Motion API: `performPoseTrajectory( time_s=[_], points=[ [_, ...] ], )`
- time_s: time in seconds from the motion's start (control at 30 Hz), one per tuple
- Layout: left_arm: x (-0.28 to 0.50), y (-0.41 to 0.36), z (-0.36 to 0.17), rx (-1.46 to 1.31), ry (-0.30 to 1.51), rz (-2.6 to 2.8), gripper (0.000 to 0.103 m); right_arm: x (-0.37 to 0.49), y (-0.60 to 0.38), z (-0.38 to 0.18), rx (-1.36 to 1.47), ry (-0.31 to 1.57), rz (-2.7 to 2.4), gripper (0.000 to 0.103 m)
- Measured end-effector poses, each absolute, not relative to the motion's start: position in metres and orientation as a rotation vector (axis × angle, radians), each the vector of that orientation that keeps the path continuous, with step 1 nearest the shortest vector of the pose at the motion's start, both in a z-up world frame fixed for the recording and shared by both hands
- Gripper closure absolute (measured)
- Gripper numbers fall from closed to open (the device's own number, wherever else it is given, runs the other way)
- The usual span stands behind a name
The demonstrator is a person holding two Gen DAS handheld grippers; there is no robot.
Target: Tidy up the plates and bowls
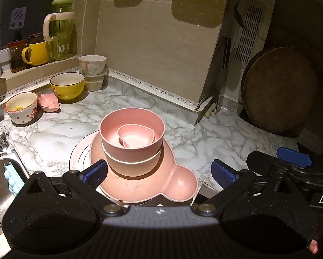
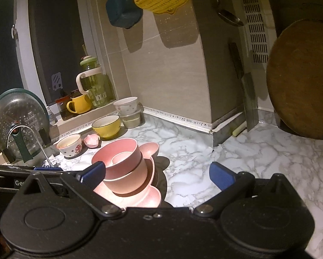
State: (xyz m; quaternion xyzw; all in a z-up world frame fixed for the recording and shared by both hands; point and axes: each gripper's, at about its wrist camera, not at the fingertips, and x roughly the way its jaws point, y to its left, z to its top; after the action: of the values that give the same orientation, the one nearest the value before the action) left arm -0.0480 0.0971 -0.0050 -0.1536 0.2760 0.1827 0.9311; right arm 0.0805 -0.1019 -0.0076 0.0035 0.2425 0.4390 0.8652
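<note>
1. The left gripper (image 1: 159, 170) stands wide open with nothing between its pads, straddling the near side of the stack; the right gripper (image 2: 157, 172) gapes equally wide, holding nothing.
2. On the marble countertop (image 1: 204, 142), a pink bowl (image 1: 132, 133) holds a small heart-shaped dish (image 1: 136, 137) and nests in a beige bowl (image 1: 132, 165).
3. Both sit on a pink lobed plate (image 1: 178, 183), its lobe pointing toward the near counter edge, atop a white plate (image 1: 79, 153).
4. Behind stand a yellow bowl (image 1: 67, 86) and a mushroom-print bowl (image 1: 21, 108).
</note>
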Motion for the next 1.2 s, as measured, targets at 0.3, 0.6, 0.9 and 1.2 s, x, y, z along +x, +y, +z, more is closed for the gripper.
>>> performPoseTrajectory(
  time_s=[0.3,0.6,0.9,1.2],
  points=[
    [-0.0496,0.0924,-0.0031,-0.299,0.558,0.383,0.000,0.0771,-0.1101,-0.0071,0.022,0.480,0.866,0.000],
    [-0.0498,0.0915,-0.0040,-0.295,0.571,0.388,0.000,0.0772,-0.1099,-0.0091,0.019,0.505,0.857,0.000],
    [-0.0504,0.0949,-0.0067,-0.308,0.591,0.405,0.000,0.0765,-0.1081,-0.0103,0.011,0.522,0.849,0.000],
    [-0.0519,0.0972,-0.0077,-0.321,0.602,0.415,0.000,0.0763,-0.1055,-0.0110,0.003,0.533,0.845,0.000]
  ],
)
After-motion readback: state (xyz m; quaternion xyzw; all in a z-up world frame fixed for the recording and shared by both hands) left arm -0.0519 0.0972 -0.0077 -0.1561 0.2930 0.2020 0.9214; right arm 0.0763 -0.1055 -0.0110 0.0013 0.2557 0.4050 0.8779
